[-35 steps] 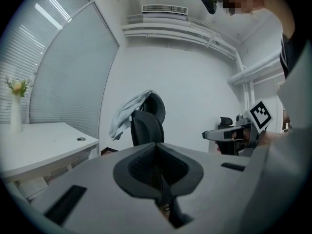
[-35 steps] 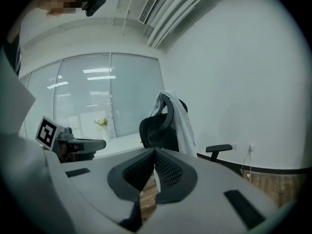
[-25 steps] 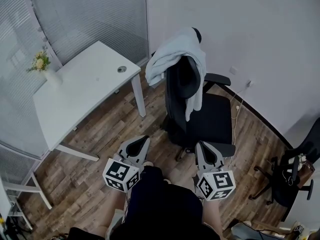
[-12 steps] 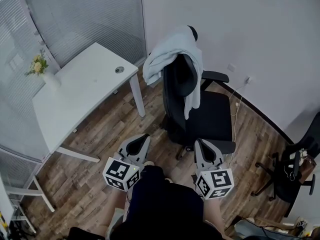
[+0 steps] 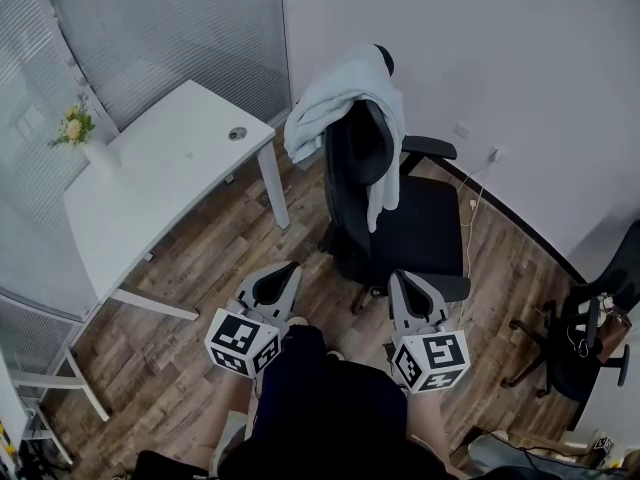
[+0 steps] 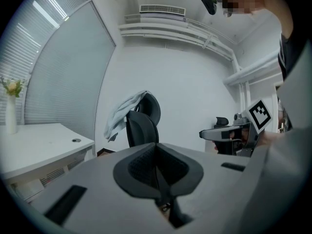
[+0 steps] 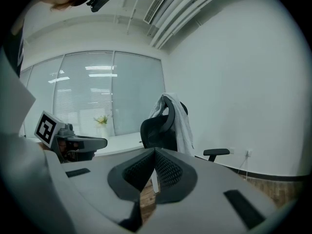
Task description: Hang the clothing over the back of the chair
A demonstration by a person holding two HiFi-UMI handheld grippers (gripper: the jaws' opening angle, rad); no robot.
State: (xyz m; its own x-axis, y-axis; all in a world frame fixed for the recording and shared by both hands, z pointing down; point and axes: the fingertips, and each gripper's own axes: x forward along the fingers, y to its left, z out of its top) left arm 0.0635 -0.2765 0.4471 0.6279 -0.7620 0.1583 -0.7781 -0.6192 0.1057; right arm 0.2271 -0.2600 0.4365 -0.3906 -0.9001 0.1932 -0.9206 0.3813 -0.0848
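A pale grey garment (image 5: 345, 98) lies draped over the headrest and back of a black office chair (image 5: 425, 233), one sleeve hanging down the front. Both grippers are held low near the person's lap, well short of the chair. My left gripper (image 5: 290, 266) is shut with nothing between its pads. My right gripper (image 5: 398, 276) is also shut and empty. In the left gripper view the left gripper (image 6: 157, 145) points toward the chair (image 6: 141, 128) and the garment (image 6: 119, 113). The right gripper view shows the right gripper (image 7: 155, 151) with the garment (image 7: 180, 118) on the chair (image 7: 156, 128) beyond.
A white desk (image 5: 160, 183) stands left of the chair, with a vase of flowers (image 5: 85, 138) on its far corner. Glass walls with blinds run behind it. A second black chair (image 5: 590, 338) sits at the right edge. A cable (image 5: 478, 198) runs from a wall socket.
The head view has shifted slightly, so the chair sits a little more to the left. Both grippers stay shut in place and the garment has not moved.
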